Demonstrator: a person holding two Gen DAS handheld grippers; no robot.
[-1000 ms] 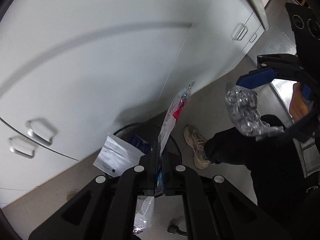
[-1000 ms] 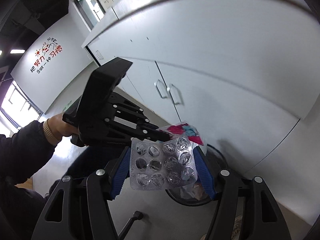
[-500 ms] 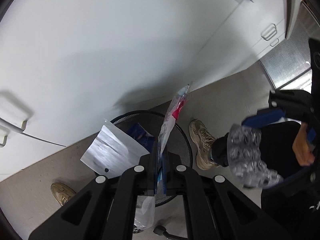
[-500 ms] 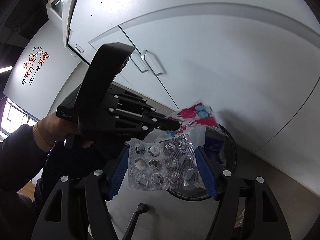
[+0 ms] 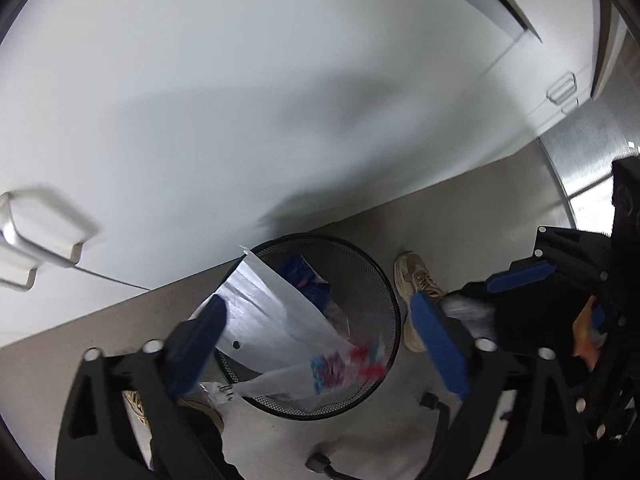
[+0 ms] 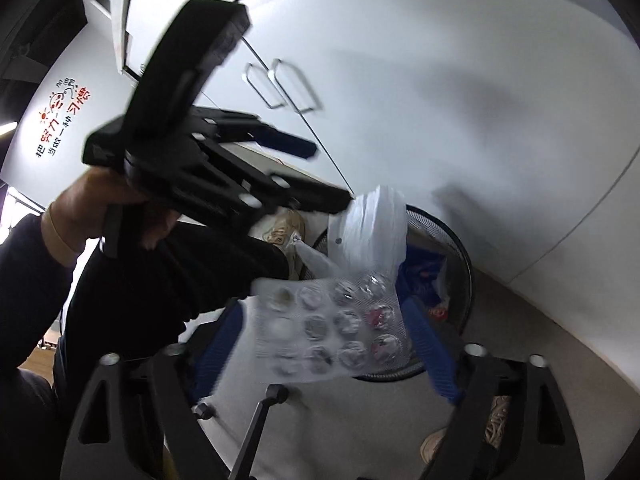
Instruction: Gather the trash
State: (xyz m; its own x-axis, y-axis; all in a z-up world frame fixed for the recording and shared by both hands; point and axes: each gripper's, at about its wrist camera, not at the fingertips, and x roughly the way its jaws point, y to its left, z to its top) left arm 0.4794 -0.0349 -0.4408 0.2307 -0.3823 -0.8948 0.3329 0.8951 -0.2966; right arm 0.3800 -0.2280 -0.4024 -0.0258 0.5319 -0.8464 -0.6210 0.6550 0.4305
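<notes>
Big change from a second ago: both grips are let go right over the black mesh bin [image 5: 360,264]. The left gripper [image 5: 320,344], which was pinched tight on the thin plastic wrapper with the red and blue print [image 5: 344,364] in the earlier frames, is now spread wide, its jaws having just been opening, and nothing is pressed by its blue pads [image 5: 440,344]. The wrapper is seen loose between them, lower than before, its printed end blurred over the near inner rim of the bin, so it's probably caught mid-drop, though whether it's touching the mesh can't be told. The white sheet with the small dark dot [image 5: 272,312] is leaned inside the bin against its left wall, same as before, with blue packaging [image 5: 304,276] behind it. The right gripper [image 6: 324,344] is released too, its jaws having just been opening: the silver blister pack [image 6: 336,328], clamped squarely between the pads earlier, is now tilted and motion-smeared between the spread blue fingers [image 6: 432,348], no longer squeezed. It's sitting in front of the bin's near rim in that view. A tan shoe [image 5: 416,288] is seen just right of the bin on the pale floor [image 5: 100,340], and the white cabinet doors [image 5: 240,100] are filling more of the view than before.
</notes>
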